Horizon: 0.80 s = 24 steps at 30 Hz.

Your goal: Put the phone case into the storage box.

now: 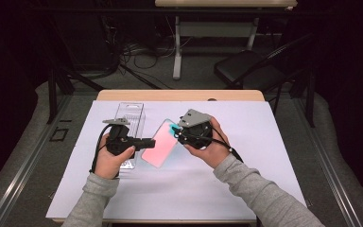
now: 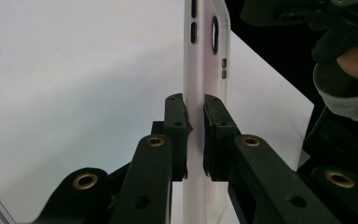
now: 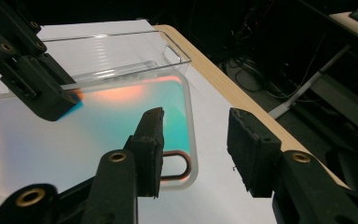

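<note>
In the high view the case (image 1: 159,143) hangs just above the tabletop (image 1: 246,142), between both tools beside a clear box (image 1: 131,118). The left gripper view shows the left tool (image 2: 195,133) clamped on its thin edge; it looks light, bendy and slick. In the right gripper view the right tool (image 3: 196,151) stands open, empty, at the case's end rim, probably the best second hold.

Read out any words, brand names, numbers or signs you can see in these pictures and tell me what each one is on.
None: there is no readable text.
Phone case: plain pink and teal, no print or logo to see.
Clear plastic box: no label.
White sheet covering the table: blank.
</note>
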Motion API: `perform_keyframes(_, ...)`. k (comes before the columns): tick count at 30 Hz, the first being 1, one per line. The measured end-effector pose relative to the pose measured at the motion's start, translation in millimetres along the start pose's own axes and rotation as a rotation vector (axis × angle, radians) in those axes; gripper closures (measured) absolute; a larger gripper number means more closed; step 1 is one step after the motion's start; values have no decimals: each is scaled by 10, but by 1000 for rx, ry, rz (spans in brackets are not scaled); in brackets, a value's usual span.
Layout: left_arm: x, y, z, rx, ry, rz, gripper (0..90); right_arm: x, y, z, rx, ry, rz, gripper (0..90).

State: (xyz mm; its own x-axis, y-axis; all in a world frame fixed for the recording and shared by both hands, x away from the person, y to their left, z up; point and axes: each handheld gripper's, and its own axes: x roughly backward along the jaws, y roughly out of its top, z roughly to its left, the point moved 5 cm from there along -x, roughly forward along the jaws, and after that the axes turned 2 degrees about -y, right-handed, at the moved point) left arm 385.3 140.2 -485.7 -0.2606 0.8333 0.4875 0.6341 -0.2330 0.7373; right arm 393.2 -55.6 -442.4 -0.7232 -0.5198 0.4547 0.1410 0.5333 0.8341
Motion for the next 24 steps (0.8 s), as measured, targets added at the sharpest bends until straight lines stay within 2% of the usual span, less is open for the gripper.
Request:
perform_keyframes(7,21,13,17,-17,26,-34,818,56,-23,-19,-37,30,-6,582)
perform_keyframes(15,61,34,17,-20,25,-75,818,94,-51,-51,-108,79,-16,540)
perform_keyframes(21,102,49,22,-19,25,-107,818,129,-71,-102,-115,57,-39,477)
perform_keyframes(24,115,56,21,-20,23,-120,818,152,-79,-135,-141,51,-54,454)
